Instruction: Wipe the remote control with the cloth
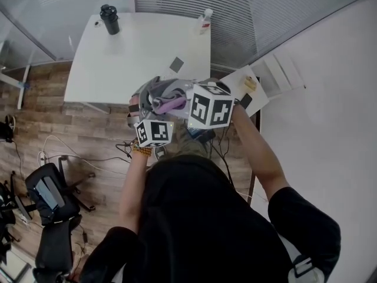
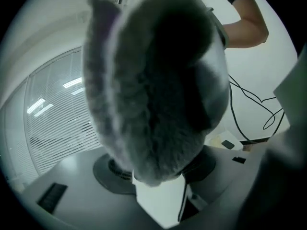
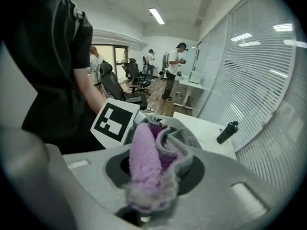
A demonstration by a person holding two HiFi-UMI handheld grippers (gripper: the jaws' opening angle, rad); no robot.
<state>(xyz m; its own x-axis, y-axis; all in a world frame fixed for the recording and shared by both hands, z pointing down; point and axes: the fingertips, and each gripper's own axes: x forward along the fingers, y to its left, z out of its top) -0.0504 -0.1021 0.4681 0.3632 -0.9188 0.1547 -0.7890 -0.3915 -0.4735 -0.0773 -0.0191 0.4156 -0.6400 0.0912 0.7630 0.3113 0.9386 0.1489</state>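
You hold both grippers close together in front of your chest, clear of the white table (image 1: pixel 135 58). That looks like a sensible way to wipe, with one tool steadying the work while the other rubs. Your right gripper (image 3: pixel 152 176) has its jaws closed on a bunched fold of the grey-and-purple cloth (image 1: pixel 168 103). Your left gripper (image 2: pixel 154 176) has its jaws set wide, gripping a white, flat-sided thing that I take for the remote control (image 2: pixel 160 202). The cloth lies draped right over it, touching it.

The head view shows only the two marker cubes and the cloth between them — the remote control is hidden there. Only the left gripper view shows that white edge under the cloth, and only the right gripper view shows how the cloth is pinched.
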